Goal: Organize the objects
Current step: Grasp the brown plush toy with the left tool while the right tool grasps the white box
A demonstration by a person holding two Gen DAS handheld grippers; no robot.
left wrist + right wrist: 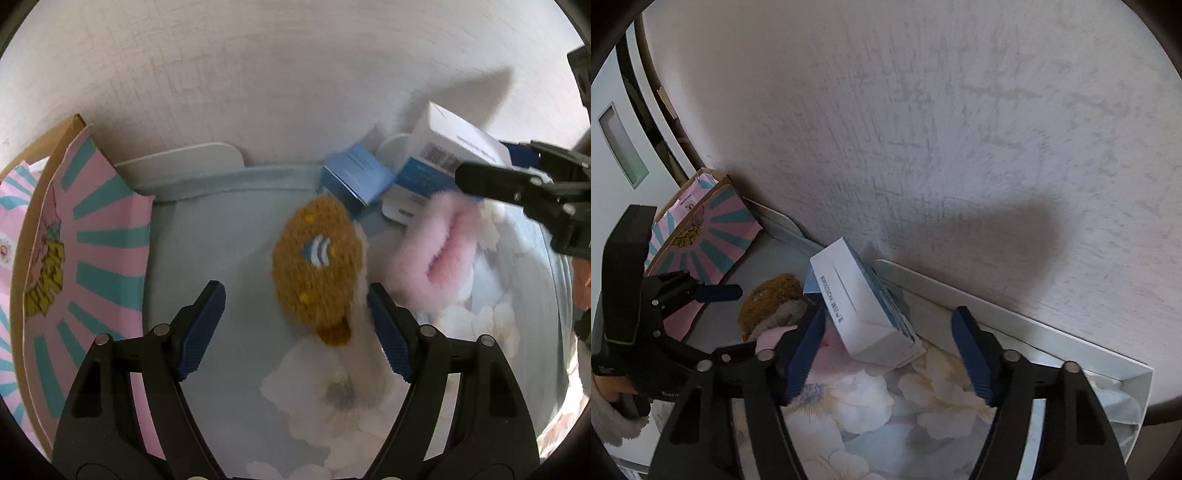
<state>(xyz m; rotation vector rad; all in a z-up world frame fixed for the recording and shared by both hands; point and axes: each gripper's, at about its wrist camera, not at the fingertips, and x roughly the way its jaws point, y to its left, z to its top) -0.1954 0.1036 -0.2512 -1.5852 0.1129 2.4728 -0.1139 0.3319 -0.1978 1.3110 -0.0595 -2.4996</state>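
The brown knitted pouch [318, 258] is lying on the floral cloth [229, 354] just ahead of the left gripper [297, 325], long axis running away between its 2 wide-spread fingers. The right gripper [888, 354], equally wide and empty, is facing the white box [860, 314].

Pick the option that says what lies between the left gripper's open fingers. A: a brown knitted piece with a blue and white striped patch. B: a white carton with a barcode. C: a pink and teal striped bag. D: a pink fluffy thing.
A: in the left wrist view the brown knitted piece lies on the floral cloth ahead of the open left gripper, between its fingers.
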